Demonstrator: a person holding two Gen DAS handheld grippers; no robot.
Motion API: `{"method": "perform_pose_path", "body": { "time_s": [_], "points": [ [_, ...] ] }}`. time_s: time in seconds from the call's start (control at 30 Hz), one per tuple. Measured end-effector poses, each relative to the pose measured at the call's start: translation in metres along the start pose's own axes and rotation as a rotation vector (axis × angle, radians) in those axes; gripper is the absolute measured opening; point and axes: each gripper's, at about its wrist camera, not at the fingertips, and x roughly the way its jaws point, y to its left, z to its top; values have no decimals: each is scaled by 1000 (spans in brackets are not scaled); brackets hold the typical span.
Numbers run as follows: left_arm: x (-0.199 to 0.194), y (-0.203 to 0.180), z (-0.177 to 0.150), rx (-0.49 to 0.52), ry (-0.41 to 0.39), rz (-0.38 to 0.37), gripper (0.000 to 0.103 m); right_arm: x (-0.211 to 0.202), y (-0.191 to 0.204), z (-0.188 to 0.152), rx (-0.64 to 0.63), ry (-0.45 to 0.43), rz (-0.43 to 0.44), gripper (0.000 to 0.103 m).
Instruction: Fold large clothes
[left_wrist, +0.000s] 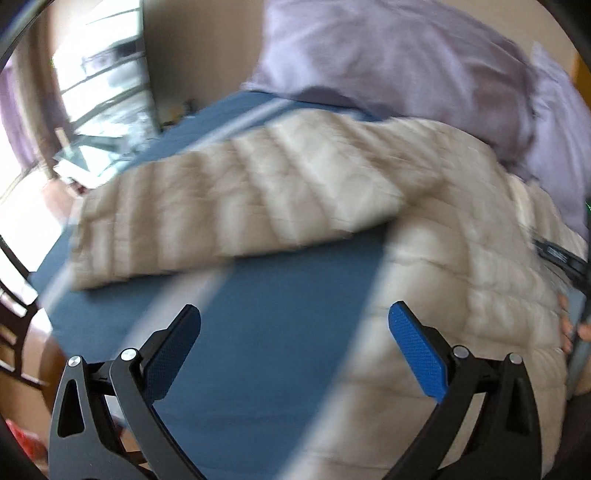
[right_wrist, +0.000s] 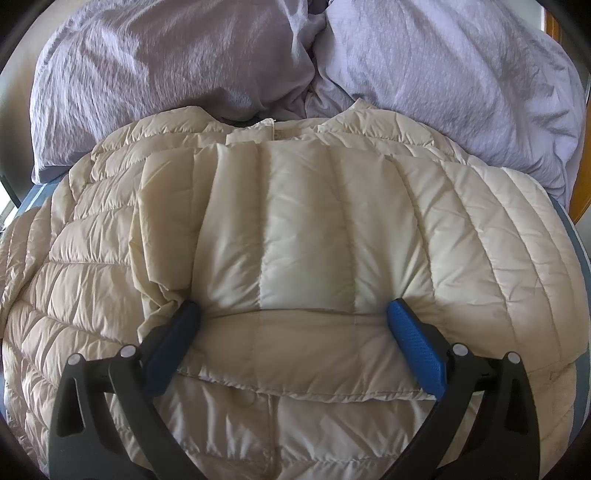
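Observation:
A cream quilted down jacket lies on a blue bed sheet. In the right wrist view one sleeve is folded across the jacket's body, and my right gripper is open with its jaws spread around that sleeve's cuff end. In the left wrist view the jacket lies to the right and its other sleeve stretches out to the left over the sheet. My left gripper is open and empty above the bare sheet, just short of that sleeve. This view is motion-blurred.
Lilac pillows or bedding are heaped behind the jacket's collar, and they also show in the left wrist view. A window and dark furniture lie beyond the bed's left edge. A hand shows at the right edge.

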Motion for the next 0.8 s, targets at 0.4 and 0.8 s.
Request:
{"method": "perform_pose_path", "body": {
  "time_s": [0.4, 0.8],
  "points": [
    [21, 121, 29, -202, -30, 206, 102, 1, -2, 1, 16, -5, 11, 101],
    [36, 145, 27, -305, 2, 141, 76, 0, -3, 1, 18, -6, 13, 101]
  ]
}}
